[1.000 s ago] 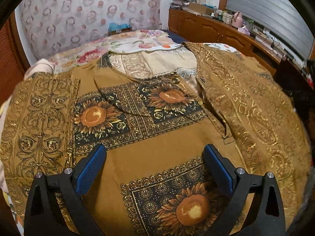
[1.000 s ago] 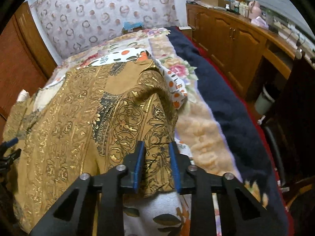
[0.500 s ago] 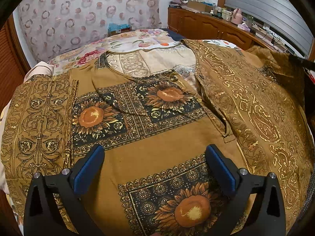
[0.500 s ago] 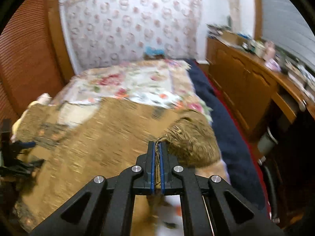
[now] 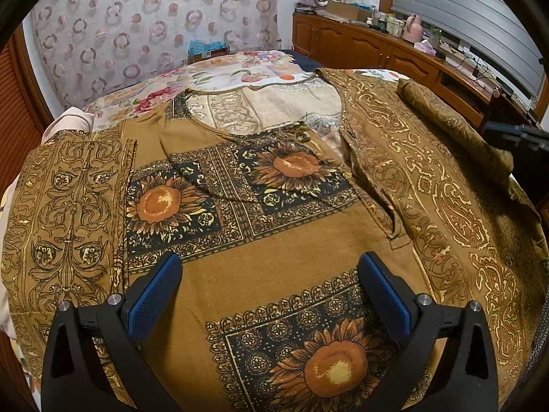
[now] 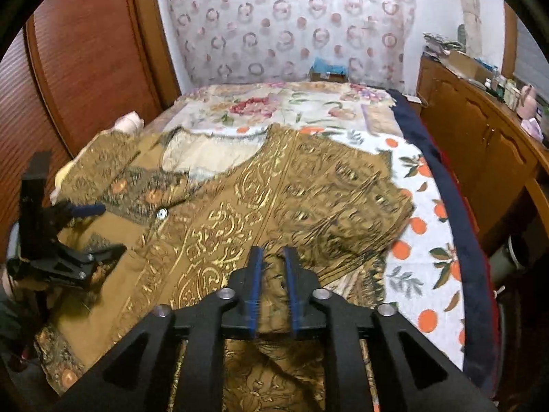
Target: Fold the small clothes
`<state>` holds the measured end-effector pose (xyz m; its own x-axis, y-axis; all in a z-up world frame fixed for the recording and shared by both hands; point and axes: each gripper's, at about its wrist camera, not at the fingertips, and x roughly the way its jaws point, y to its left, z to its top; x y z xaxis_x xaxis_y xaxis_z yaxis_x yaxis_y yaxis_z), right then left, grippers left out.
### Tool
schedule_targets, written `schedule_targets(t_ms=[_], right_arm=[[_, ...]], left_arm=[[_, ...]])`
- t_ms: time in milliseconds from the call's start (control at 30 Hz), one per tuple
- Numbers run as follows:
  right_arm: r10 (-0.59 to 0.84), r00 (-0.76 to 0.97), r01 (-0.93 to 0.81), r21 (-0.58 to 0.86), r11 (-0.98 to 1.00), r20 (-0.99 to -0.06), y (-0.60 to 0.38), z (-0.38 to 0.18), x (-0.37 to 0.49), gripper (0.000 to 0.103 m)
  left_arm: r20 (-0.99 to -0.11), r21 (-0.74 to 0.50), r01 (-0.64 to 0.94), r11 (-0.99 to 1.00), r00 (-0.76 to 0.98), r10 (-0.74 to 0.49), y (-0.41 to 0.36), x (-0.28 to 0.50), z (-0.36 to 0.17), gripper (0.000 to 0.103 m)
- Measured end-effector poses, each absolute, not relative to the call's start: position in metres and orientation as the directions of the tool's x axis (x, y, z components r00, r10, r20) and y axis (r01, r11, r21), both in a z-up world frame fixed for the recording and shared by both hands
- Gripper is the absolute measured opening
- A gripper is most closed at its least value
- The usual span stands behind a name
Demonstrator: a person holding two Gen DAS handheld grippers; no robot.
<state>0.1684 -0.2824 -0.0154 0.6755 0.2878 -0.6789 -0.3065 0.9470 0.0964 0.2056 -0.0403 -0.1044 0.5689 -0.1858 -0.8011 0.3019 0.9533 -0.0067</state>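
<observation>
- Releasing folded sleeve (image 6: 343,206): right tongs (image 6: 272,274) just parting, narrow, cloth between, unpinched.
- Hovering wide over garment (image 5: 274,257): left tongs (image 5: 271,292), empty.
- Requiring next: gripping opposite side, lower left.

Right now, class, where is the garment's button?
In the left wrist view, the button sits centre, at the neckline's edge on the brown sunflower garment, just above a sunflower print.

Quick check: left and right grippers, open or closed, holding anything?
Left gripper: open wide over the sunflower shirt, holding nothing.
Right gripper: jaws just opening, sleeve cloth between them, pads apparently not pressing.
</observation>
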Motion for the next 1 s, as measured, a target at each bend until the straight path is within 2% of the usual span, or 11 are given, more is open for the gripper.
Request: schedule_targets(t_ms=[33,67,233,333,467,667,700,833,900,1000], right_arm=[[0.281,0.686,-0.296,0.095,0.950,-0.671,-0.284,-0.010,0.170,0.039],[0.275,0.699,-0.285,0.096,0.954,-0.660,-0.287,-0.003,0.168,0.042],[0.210,0.740,-0.201,0.087,0.976,-0.640,-0.320,0.014,0.175,0.049],[0.174,0.729,-0.140,0.104,0.985,-0.662,-0.334,0.010,0.175,0.050],[0.206,0.678,-0.112,0.178,0.978,-0.706,-0.342,-0.016,0.194,0.050],[0.269,0.660,-0.109,0.265,0.958,-0.702,-0.346,-0.021,0.218,0.049],[0.283,0.659,-0.117,0.277,0.954,-0.697,-0.347,-0.019,0.222,0.048],[0.307,0.661,-0.154,0.276,0.949,-0.685,-0.345,-0.014,0.227,0.009],[0.330,0.666,-0.200,0.265,0.943,-0.669,-0.337,-0.008,0.228,0.005],[0.374,0.668,-0.280,0.249,0.927,-0.643,-0.317,0.004,0.229,0.004]], left_arm=[[-0.801,-0.007,0.302,0.953,0.569,-0.186,-0.040,0.206,-0.104,0.103],[-0.801,-0.007,0.302,0.953,0.569,-0.186,-0.040,0.207,-0.104,0.103],[-0.801,-0.007,0.302,0.953,0.569,-0.186,-0.040,0.207,-0.104,0.103],[-0.801,-0.007,0.302,0.953,0.569,-0.186,-0.040,0.207,-0.104,0.103],[-0.801,-0.007,0.302,0.953,0.569,-0.186,-0.040,0.207,-0.104,0.103],[-0.801,-0.007,0.302,0.953,0.569,-0.186,-0.040,0.207,-0.104,0.103],[-0.801,-0.008,0.302,0.953,0.569,-0.186,-0.040,0.206,-0.104,0.103],[-0.801,-0.008,0.302,0.953,0.569,-0.186,-0.040,0.207,-0.104,0.103],[-0.801,-0.008,0.302,0.953,0.569,-0.186,-0.040,0.206,-0.104,0.103],[-0.801,-0.008,0.302,0.953,0.569,-0.186,-0.040,0.206,-0.104,0.103]])
